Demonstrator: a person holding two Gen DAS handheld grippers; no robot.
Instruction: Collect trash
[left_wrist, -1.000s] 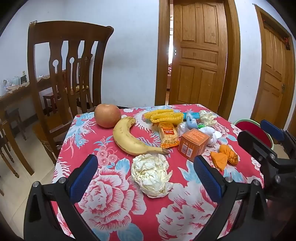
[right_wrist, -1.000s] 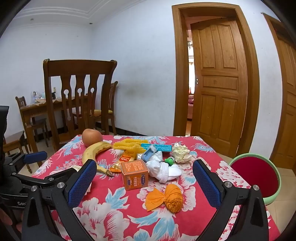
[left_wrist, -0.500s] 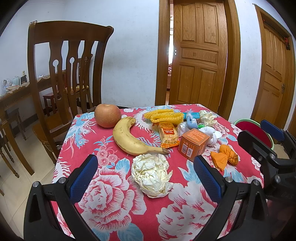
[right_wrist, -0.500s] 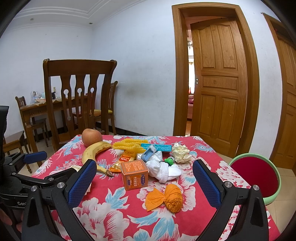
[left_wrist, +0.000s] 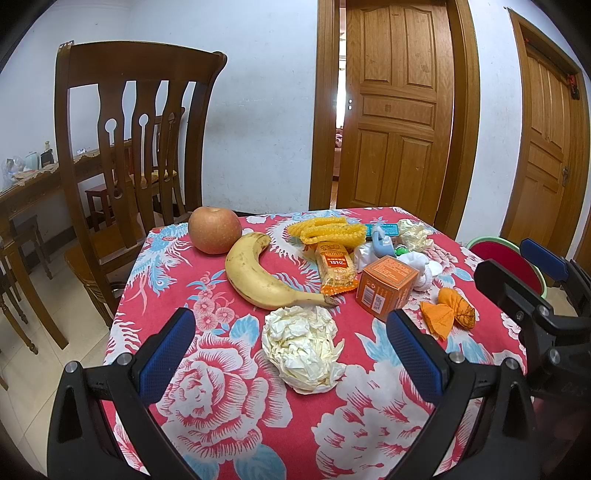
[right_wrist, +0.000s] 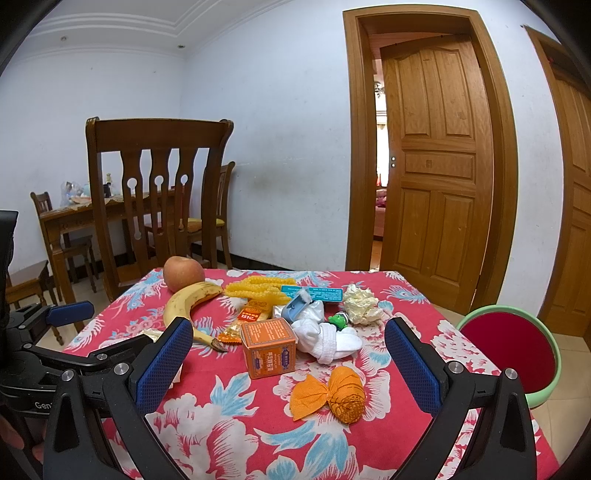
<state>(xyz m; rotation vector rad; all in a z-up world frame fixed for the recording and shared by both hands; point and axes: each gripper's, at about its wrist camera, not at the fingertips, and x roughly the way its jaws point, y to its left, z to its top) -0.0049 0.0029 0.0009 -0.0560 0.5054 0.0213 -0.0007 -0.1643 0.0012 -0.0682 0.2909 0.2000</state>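
Hovering over a floral tablecloth (left_wrist: 229, 398), the left gripper (left_wrist: 291, 354) and right gripper (right_wrist: 288, 360) are both gaping wide, holding nothing. Crumpled white paper (left_wrist: 301, 349) is lying between the left fingers; an orange wrapper (right_wrist: 332, 393) is sitting before the right.

Home dining room: chairs (right_wrist: 159, 192), doors (right_wrist: 436, 177).

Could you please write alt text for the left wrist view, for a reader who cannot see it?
An open hand-held gripper hovers over a crumpled white paper ball on a red flowered tablecloth. Behind the ball lie a banana, an apple, an orange box and assorted wrappers. The other hand-held gripper shows at the right edge.
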